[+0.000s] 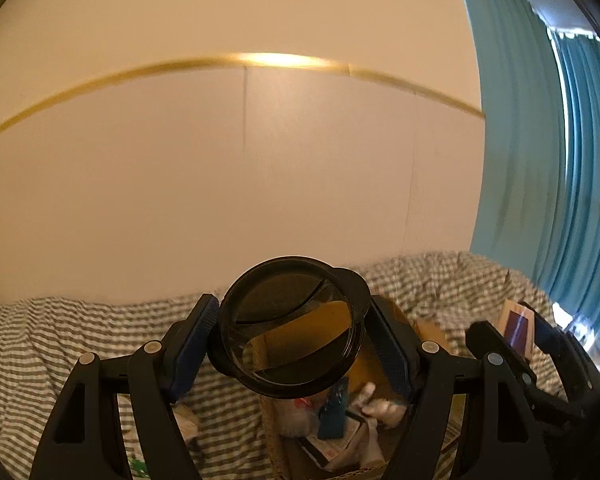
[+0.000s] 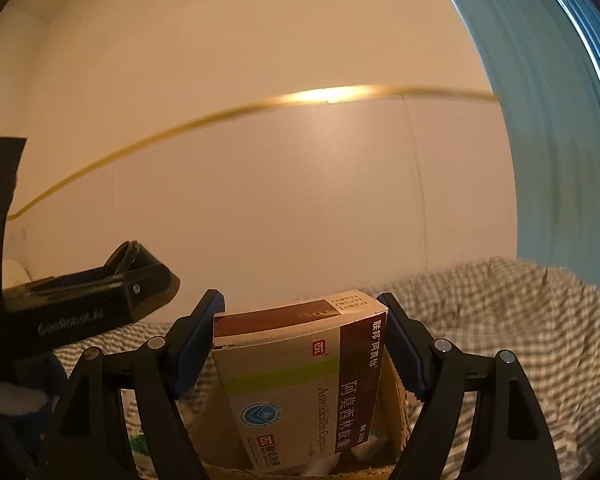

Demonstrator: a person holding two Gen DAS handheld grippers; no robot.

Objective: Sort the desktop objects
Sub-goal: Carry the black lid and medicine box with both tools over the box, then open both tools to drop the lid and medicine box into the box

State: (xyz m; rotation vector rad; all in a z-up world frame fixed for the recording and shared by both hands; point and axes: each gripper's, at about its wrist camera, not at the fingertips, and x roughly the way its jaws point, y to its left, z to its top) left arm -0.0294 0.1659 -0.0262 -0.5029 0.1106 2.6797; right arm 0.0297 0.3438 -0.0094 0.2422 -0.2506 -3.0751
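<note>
Medicine box, maroon and white, sits pinched between the blue pads of our right tongs, above an open cardboard carton. Our left tongs clamp a round dark lid edge-on, also over the carton, which already holds blurred odds and ends we cannot identify. A striped cloth lies beneath and beyond both tools. The lid's curved rim gives the pads little purchase, so we judge it could twist free mid-carry. The box reads "Amoxicillin Capsules" beside Chinese characters; the left tongs' body appears to read "GenRobot.AI".
</note>
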